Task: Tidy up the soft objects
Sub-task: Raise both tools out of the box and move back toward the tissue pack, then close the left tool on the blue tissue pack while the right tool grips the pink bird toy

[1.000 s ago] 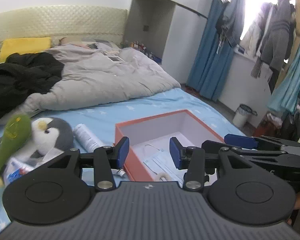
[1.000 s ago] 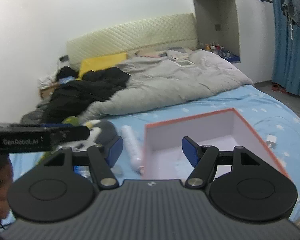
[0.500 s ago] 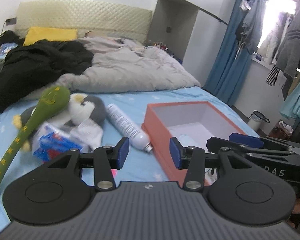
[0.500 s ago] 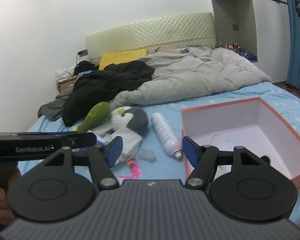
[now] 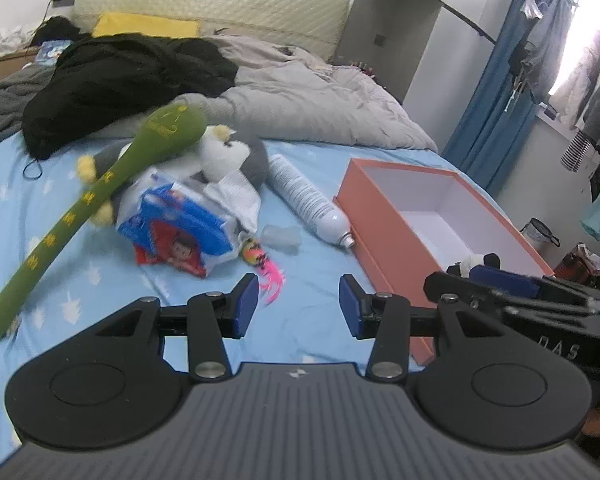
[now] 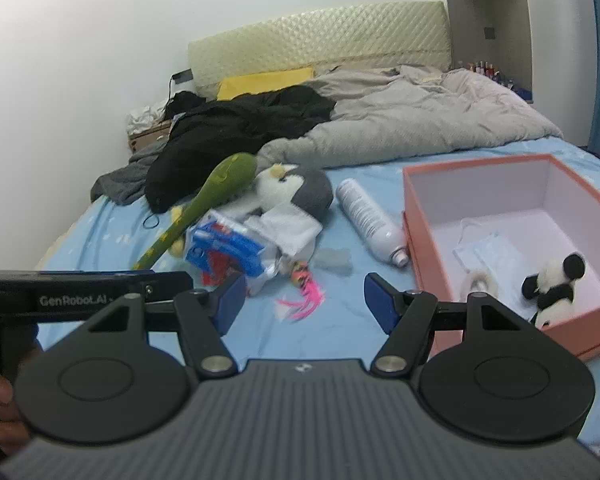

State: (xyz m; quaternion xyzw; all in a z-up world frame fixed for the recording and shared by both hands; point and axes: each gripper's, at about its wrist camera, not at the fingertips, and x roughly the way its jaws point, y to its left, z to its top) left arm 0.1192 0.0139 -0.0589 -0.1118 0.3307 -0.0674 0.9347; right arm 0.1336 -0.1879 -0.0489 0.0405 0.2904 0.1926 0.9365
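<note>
On the blue bedsheet lies a pile of soft things: a long green plush (image 5: 100, 188) (image 6: 204, 200), a grey and white penguin plush (image 5: 232, 152) (image 6: 296, 188), a blue and red packet (image 5: 176, 232) (image 6: 228, 252), white cloth (image 6: 288, 232) and a small pink-tasselled toy (image 5: 264, 268) (image 6: 304, 292). An orange box (image 5: 384, 220) (image 6: 416, 220) to the right holds a panda plush (image 6: 556, 284), a face mask and a tape roll. My left gripper (image 5: 298, 306) and right gripper (image 6: 304, 300) hover open and empty above the sheet near the pink toy.
A white spray can (image 5: 308, 200) (image 6: 368, 216) lies between the pile and the box, a clear cap (image 5: 280, 236) beside it. Black clothes (image 5: 120, 76) and a grey duvet (image 5: 320, 104) cover the far bed. Curtains and hanging clothes stand at the right.
Both grippers have swung left and sunk, from over the orange box toward the pile; the plush toys and pink toy now sit in front of them. Both stayed open.
</note>
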